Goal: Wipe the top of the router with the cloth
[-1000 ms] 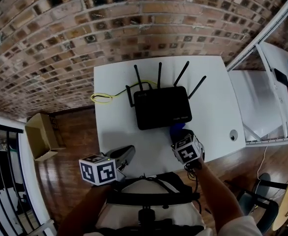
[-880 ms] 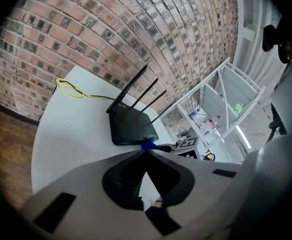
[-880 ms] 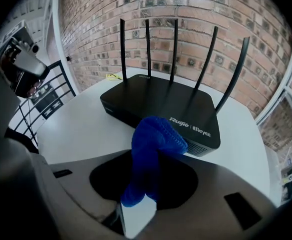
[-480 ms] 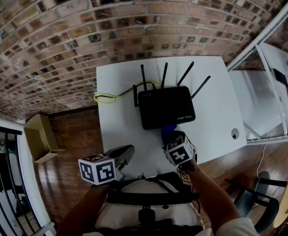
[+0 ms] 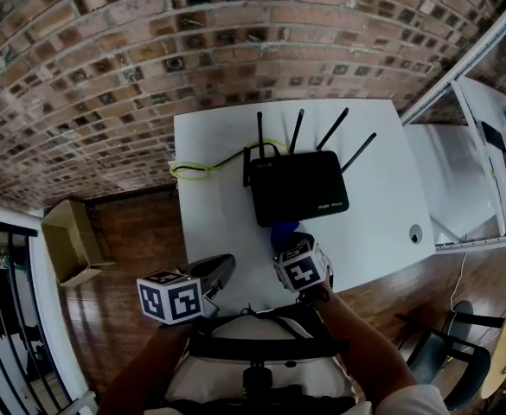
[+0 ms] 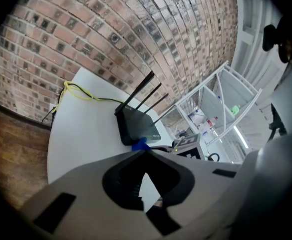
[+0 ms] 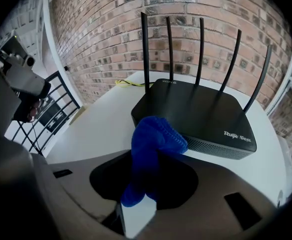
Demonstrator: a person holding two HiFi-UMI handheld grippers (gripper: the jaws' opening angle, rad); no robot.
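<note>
- Step in hand looked like approach: cloth (image 7: 153, 149) not yet on router (image 7: 200, 116) top
- Best done w/ cloth pressed flat, light strokes front to back, kept clear of antennas (image 5: 297, 132), no shoving router across table (image 5: 218, 214)
- R gripper (image 7: 141, 204) clenched on blue cloth, wad poking out past jaws
- Router sat mid-table, directly ahead of R gripper; cloth right at its near front corner, touching or not couldn't be told
- L gripper (image 6: 146, 184) closed on nothing, parked by table's near edge, well apart from router
</note>
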